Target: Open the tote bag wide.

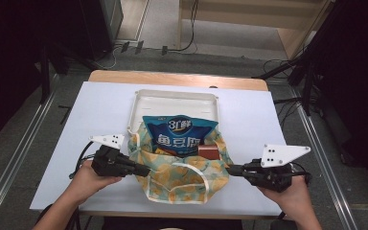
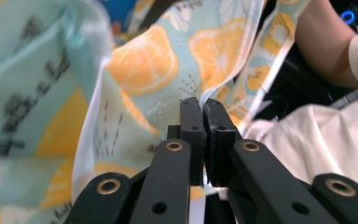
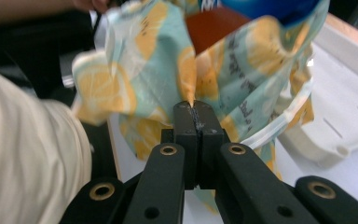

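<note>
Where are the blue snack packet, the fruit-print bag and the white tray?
blue snack packet (image 1: 179, 134), high view, front face.
fruit-print bag (image 1: 184, 177), high view, front cloth.
white tray (image 1: 175, 94), high view, far rim.

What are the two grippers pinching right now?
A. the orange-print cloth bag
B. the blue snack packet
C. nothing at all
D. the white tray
A. The left gripper and the right gripper are each shut on an edge of the orange-print cloth bag, one at each side of it, while the blue snack packet just sticks out of its top.
</note>
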`<state>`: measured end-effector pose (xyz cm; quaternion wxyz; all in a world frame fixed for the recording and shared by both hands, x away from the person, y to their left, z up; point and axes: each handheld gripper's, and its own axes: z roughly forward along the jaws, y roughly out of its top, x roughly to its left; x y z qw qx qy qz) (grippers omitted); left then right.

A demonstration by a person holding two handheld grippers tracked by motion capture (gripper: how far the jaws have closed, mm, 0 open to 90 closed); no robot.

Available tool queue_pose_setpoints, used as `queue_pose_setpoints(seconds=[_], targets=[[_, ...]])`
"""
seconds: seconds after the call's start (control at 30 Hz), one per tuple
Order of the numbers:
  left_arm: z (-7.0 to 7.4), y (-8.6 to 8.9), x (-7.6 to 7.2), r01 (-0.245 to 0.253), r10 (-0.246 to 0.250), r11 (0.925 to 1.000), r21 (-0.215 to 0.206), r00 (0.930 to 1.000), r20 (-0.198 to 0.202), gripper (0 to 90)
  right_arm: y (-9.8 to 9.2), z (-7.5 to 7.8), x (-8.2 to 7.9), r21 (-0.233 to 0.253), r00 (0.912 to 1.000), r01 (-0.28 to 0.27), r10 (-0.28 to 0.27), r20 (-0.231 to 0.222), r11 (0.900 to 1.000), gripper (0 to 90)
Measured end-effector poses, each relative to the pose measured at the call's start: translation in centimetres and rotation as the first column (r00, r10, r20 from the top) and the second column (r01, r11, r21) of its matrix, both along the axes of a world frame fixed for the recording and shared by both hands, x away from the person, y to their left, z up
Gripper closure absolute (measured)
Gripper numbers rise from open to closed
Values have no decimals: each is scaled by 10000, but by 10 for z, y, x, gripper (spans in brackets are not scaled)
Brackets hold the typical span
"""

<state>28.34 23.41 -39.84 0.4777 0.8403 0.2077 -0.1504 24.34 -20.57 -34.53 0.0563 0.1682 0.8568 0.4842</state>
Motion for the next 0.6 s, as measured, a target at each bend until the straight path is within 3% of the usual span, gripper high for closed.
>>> queue_pose_setpoints(seconds=[0.13,0.27,0.47,0.6], targets=[[-9,0,0,41,-31,9992,397,9997,-239,885,2,-9,1,-695,10000,-40,38,-26,9976,900],[-15,1,8,-321,337,9982,510,9990,-303,885,4,-21,12,-1265,9980,513,-556,-309,9906,900],[-23,4,22,-755,780,9942,772,9965,-301,884,-6,-39,34,-732,9865,1231,-1300,-995,9897,900],[-29,6,26,-859,893,9927,844,9953,-371,881,-9,-52,42,-470,9812,1285,-1339,-1393,9906,900]])
